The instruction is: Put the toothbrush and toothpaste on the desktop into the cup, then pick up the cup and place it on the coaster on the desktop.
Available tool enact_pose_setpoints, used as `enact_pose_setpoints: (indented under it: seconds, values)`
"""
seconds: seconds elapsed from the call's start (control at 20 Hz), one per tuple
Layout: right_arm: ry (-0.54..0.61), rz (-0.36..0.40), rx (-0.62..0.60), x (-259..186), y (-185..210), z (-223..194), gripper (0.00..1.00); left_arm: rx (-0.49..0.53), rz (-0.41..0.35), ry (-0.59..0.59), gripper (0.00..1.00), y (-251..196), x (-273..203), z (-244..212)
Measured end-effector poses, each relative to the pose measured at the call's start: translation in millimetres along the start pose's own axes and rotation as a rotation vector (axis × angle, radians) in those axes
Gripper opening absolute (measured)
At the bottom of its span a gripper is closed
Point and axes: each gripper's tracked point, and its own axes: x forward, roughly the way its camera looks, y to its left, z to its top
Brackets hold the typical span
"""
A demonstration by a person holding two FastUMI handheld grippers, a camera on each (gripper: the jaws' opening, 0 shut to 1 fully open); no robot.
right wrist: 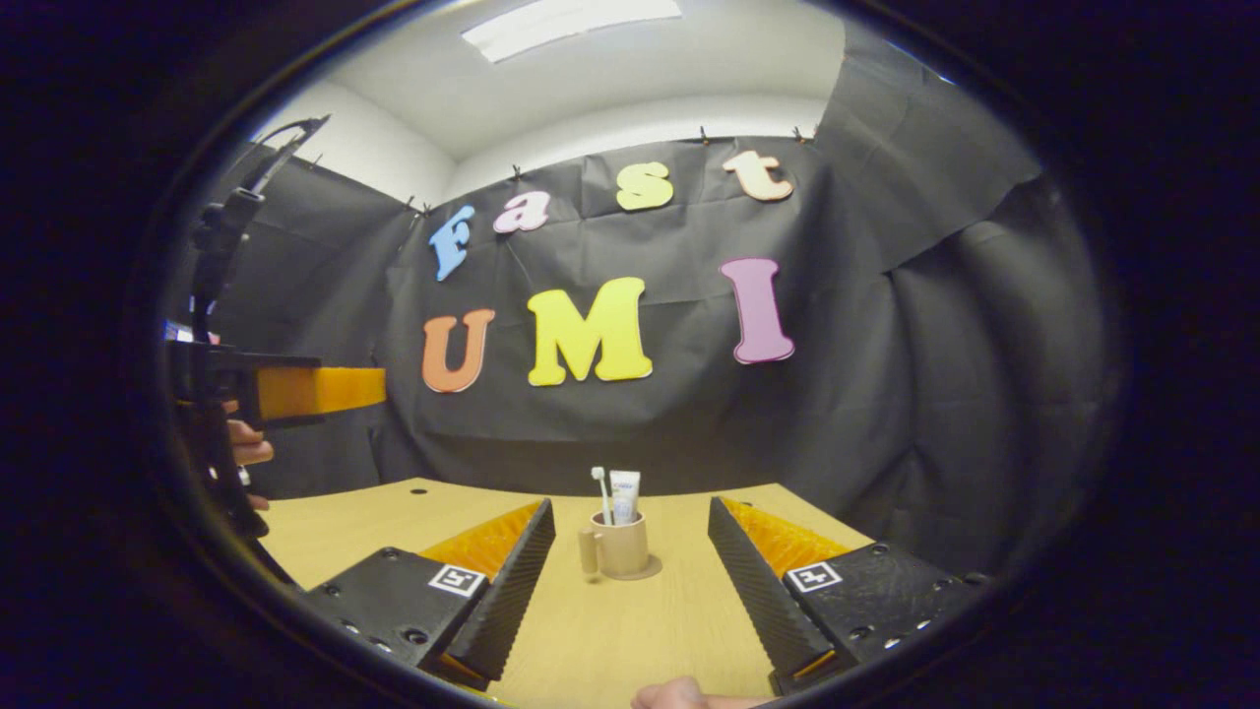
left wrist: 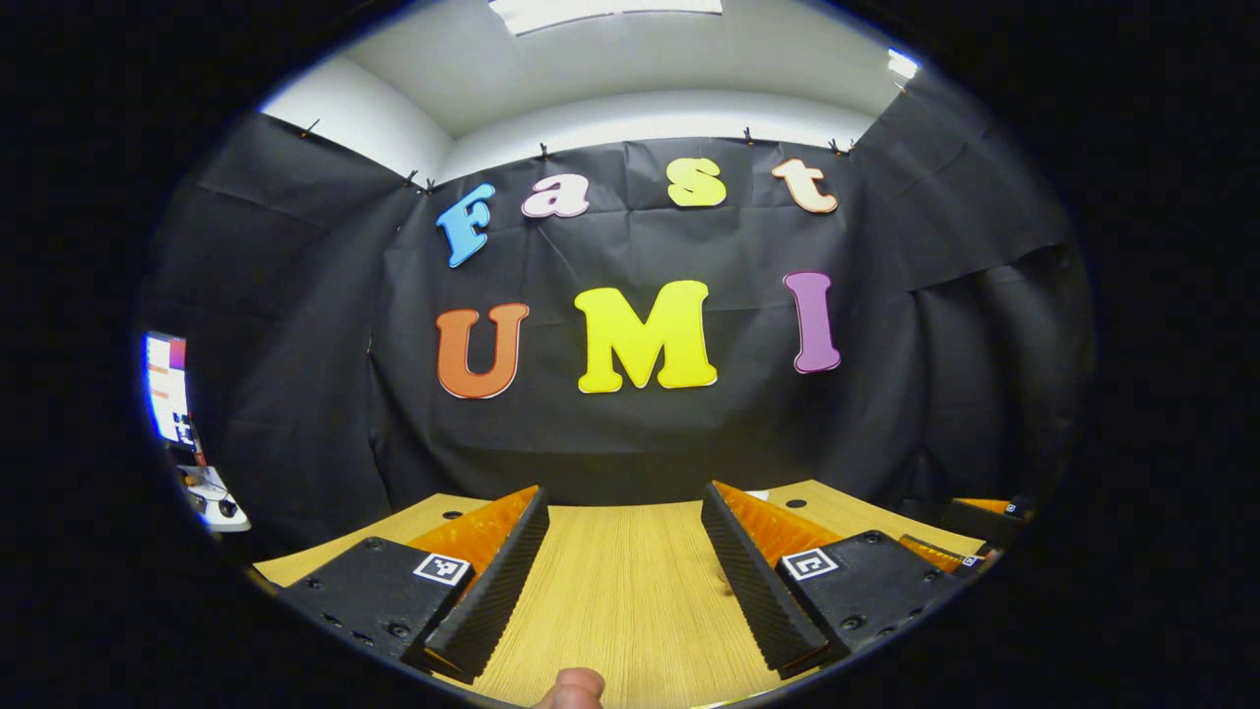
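In the right gripper view a tan cup (right wrist: 620, 545) with a handle on its left stands upright on a round coaster (right wrist: 645, 568) on the wooden desktop (right wrist: 610, 630). A white toothbrush (right wrist: 599, 489) and a white toothpaste tube (right wrist: 624, 493) stick up out of the cup. My right gripper (right wrist: 630, 527) is open, and the cup stands apart from it, a little beyond its fingertips. The left gripper (right wrist: 325, 391) shows at the left edge of that view, raised above the desk in a hand. In the left gripper view my left gripper (left wrist: 624, 517) is open over bare desktop (left wrist: 620, 591).
The black cloth wall closes the desk at the back and on both sides. A lit screen (left wrist: 165, 386) and a white device (left wrist: 212, 497) sit off the desk at the far left. Small round holes (left wrist: 452, 514) mark the desk's far part. The right gripper (left wrist: 970, 537) shows at the right edge.
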Motion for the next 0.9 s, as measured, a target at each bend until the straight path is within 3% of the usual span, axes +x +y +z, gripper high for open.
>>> enact_pose_setpoints:
  seconds: [0.05,0.3,0.9]
  values:
    - [-0.008,-0.016,-0.019,-1,2,1,0.92,-0.015,-0.002,-0.006,0.99,3,-4,-3]
    - [-0.041,-0.055,-0.085,-4,14,8,0.95,-0.035,0.003,0.000,0.99,4,-22,-39]
    - [-0.001,-0.074,-0.027,25,11,-14,0.96,0.018,0.016,-0.047,0.99,4,-5,-62]
